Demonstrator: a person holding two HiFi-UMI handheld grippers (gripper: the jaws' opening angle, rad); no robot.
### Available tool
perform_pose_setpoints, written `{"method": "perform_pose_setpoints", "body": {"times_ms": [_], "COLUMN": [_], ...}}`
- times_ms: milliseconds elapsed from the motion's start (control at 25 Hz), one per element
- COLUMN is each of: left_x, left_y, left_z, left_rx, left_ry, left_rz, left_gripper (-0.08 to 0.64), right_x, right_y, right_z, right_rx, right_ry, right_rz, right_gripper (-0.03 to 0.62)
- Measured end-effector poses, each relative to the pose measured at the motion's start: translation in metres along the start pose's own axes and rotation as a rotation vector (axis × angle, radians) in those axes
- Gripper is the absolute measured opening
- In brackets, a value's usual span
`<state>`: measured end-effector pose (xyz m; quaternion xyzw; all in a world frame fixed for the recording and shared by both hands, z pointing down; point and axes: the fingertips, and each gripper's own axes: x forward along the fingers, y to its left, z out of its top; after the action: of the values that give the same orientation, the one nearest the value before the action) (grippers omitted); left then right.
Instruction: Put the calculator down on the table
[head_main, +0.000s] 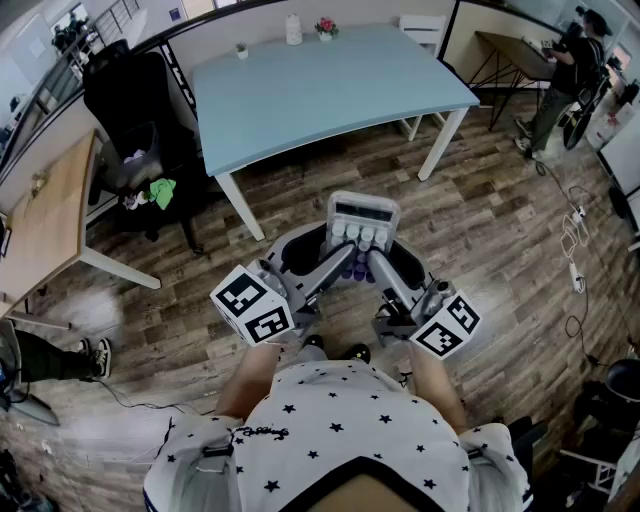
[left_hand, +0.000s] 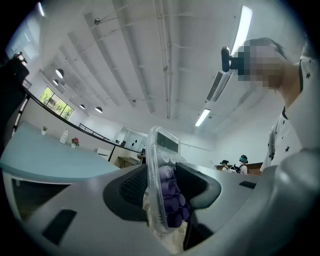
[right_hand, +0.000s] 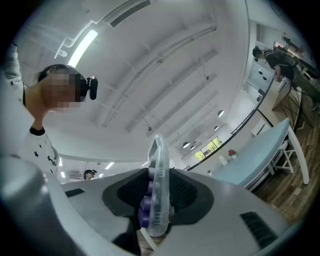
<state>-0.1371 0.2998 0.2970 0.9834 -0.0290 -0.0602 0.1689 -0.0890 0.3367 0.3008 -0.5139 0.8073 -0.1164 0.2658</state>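
Observation:
A white calculator (head_main: 363, 215) with purple keys and a grey display hangs in the air above the wooden floor, short of the light blue table (head_main: 330, 95). My left gripper (head_main: 338, 262) and right gripper (head_main: 378, 262) meet at its near end, each shut on it. In the left gripper view the calculator (left_hand: 162, 170) stands edge-on between the jaws of the left gripper (left_hand: 162, 197), keys to the right. In the right gripper view the calculator (right_hand: 157, 187) is clamped edge-on by the right gripper (right_hand: 157, 202), keys to the left.
On the table's far edge stand a white bottle (head_main: 293, 28), a flower pot (head_main: 325, 28) and a small plant (head_main: 241, 49). A black chair (head_main: 130, 130) with a green cloth (head_main: 160, 190) and a wooden desk (head_main: 40, 215) are at the left. Cables (head_main: 575, 235) lie at the right; a person (head_main: 562, 75) stands far right.

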Motion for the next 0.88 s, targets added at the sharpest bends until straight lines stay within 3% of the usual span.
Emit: {"method": "perform_pose_setpoints", "body": {"times_ms": [600,760,880], "left_x": [0.016,0.006,0.023], "left_y": [-0.008,0.006,-0.01], "left_z": [-0.01,-0.012,-0.02], "left_rx": [-0.014,-0.029,-0.028], "left_ry": [0.017,0.014,0.021], "left_rz": [-0.012,-0.02,-0.017], "left_gripper": [0.198,0.198,0.198], "right_x": [-0.016,-0.005,-0.026], "right_y": [-0.009,-0.01,-0.017], "right_z": [0.006,-0.006,0.006], "right_rx": [0.007,0.01,0.022], "right_ry": [-0.022,-0.013,-0.017], "right_rz": [-0.023,-0.037,-0.038], "right_gripper": [0.129,0.129,0.129]}}
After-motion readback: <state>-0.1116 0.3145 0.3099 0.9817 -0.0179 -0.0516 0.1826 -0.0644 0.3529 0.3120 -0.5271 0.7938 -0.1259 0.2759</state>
